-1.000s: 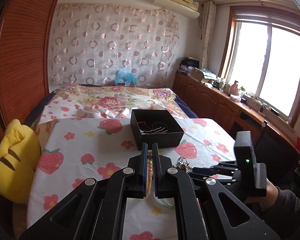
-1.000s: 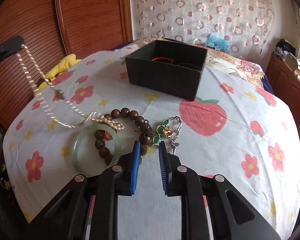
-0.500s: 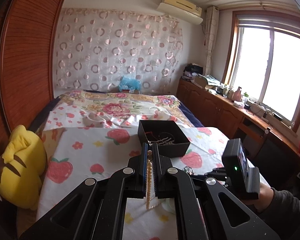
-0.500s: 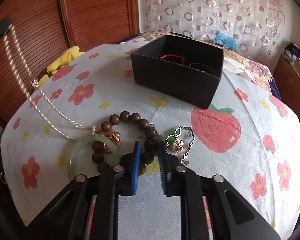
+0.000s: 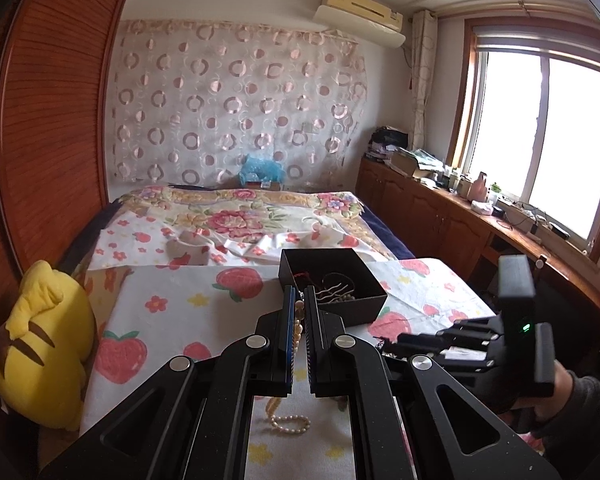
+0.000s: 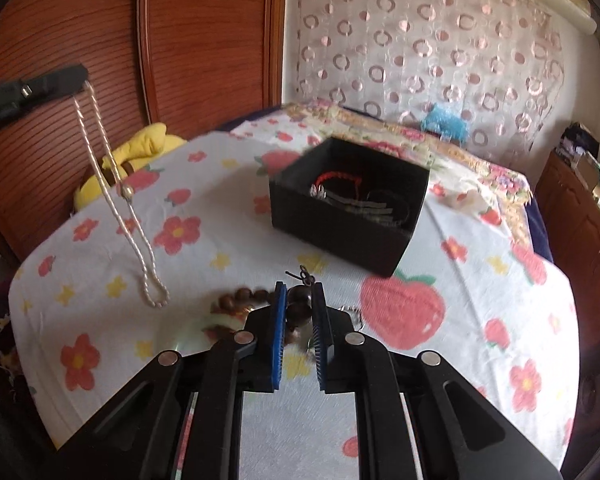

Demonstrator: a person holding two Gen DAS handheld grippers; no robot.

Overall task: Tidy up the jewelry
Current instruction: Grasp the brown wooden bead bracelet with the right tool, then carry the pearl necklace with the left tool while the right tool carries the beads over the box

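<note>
My left gripper [image 5: 299,307] is shut on a pearl necklace [image 5: 296,330]. In the right wrist view the necklace [image 6: 118,204] hangs from the left gripper [image 6: 78,76] high above the cloth, its lowest loop just touching it. My right gripper [image 6: 299,304] has its jaws around a brown wooden bead bracelet [image 6: 298,307], pads close on a bead. A pale green jade bangle [image 6: 198,330] lies beside the beads, partly hidden by the gripper. The open black box [image 6: 348,204] holds a red cord bracelet [image 6: 334,178] and some metal pieces; it also shows in the left wrist view [image 5: 332,290].
A flowered white cloth [image 6: 480,300] covers the table. A yellow plush toy [image 5: 40,344] sits at the left edge. A wooden wardrobe [image 6: 180,40] stands left, the bed [image 5: 240,220] beyond, a wooden counter [image 5: 460,220] under the window right.
My left gripper has risen, lifting the pearl necklace almost clear of the cloth. My right gripper has moved forward and closed around the wooden bead bracelet.
</note>
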